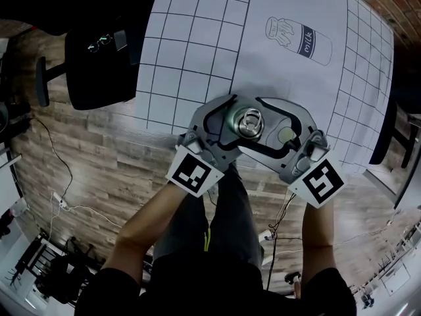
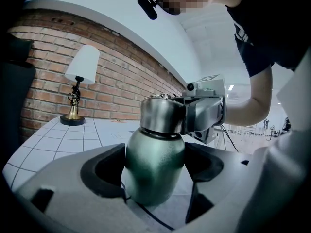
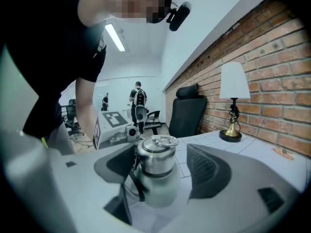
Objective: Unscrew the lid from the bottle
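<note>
Your left gripper [image 2: 156, 176] is pinching the green bottle [image 2: 155, 149] around its rounded body, with a pad pressing on each side. The bottle is standing upright on the gridded table [image 1: 197, 45], close to the edge nearest you. Your right gripper [image 3: 163, 171] is reaching in from the opposite side with its jaws spread wide around the steel lid [image 3: 156, 157]. Neither pad is pressing, and the lid is sitting nearer one pad than the other. If you are closing from there, the nearer pad is likely landing first and shoving the bottle sideways in your left grip. A dark strap [image 3: 136, 183] is hanging from the neck on that side, and a pad closing low could trap it against the lid. The wire ring [image 3: 165, 141] on top is another thing a high pad could snag. The lid is looking smooth, so a light squeeze is risking a slip, and the curved body may spin along with it if your left grip is too loose. Farther off, a milk carton drawing [image 1: 299, 39] is lying flat on the cloth, and a lamp [image 3: 233, 101] is standing by the brick wall [image 3: 282, 57], well apart from your work.
</note>
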Available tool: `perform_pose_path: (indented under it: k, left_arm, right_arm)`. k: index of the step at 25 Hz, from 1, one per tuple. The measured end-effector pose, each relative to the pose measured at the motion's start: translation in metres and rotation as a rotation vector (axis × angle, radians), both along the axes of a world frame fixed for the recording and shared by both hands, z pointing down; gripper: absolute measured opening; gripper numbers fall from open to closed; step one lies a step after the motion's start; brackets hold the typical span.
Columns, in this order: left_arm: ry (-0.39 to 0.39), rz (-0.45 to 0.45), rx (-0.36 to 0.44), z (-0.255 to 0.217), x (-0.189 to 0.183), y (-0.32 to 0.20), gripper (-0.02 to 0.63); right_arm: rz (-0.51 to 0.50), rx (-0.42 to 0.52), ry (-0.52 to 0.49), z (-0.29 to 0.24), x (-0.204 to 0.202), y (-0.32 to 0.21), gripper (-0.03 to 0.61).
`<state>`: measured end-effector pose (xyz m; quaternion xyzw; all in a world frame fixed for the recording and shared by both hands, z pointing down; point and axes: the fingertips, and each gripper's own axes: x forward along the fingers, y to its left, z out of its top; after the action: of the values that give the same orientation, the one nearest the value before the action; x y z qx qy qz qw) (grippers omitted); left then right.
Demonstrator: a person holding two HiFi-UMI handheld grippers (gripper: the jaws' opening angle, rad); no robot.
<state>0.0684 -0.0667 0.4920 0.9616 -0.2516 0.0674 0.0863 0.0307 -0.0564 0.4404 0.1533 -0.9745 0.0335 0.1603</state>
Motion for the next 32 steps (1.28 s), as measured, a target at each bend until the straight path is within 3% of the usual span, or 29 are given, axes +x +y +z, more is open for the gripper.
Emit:
perform_pose_path:
  k: [4,7,14,19,21,23,28,32]
  left_arm:
    - [0.003,-0.002,-0.003,0.000,-0.001,0.000,0.371]
    - [0.006,0.000,-0.005,-0.001,0.000,-0.001,0.371]
    - [0.002,-0.001,-0.003,-0.001,0.001,0.000,0.371]
    - [0.003,-0.002,-0.004,-0.001,0.000,0.000,0.371]
    - [0.002,-0.001,-0.006,0.000,0.001,0.000,0.371]
    - [0.001,-0.001,-0.007,0.000,0.001,0.000,0.371]
    - [0.001,0.000,-0.011,0.000,0.000,0.000,0.371]
    - [0.002,0.000,-0.007,0.000,0.000,0.000,0.371]
  right_arm:
    - [0.288,0.020,-0.133,-0.016,0.009,0.000,0.310]
    - [0.488,0.035,-0.167,-0.016,0.007,0.002,0.310]
    - [0.684,0.083,-0.090,-0.008,0.006,-0.008,0.308]
    - [0.725,0.104,-0.074,-0.007,0.006,-0.012,0.304]
    - [0.720,0.107,-0.068,-0.006,0.005,-0.011,0.262]
    - [0.700,0.099,-0.067,-0.005,0.005,-0.010,0.261]
    - [0.597,0.047,-0.054,-0.002,0.004,-0.007,0.261]
    - [0.433,0.043,-0.047,-0.001,0.001,-0.005,0.262]
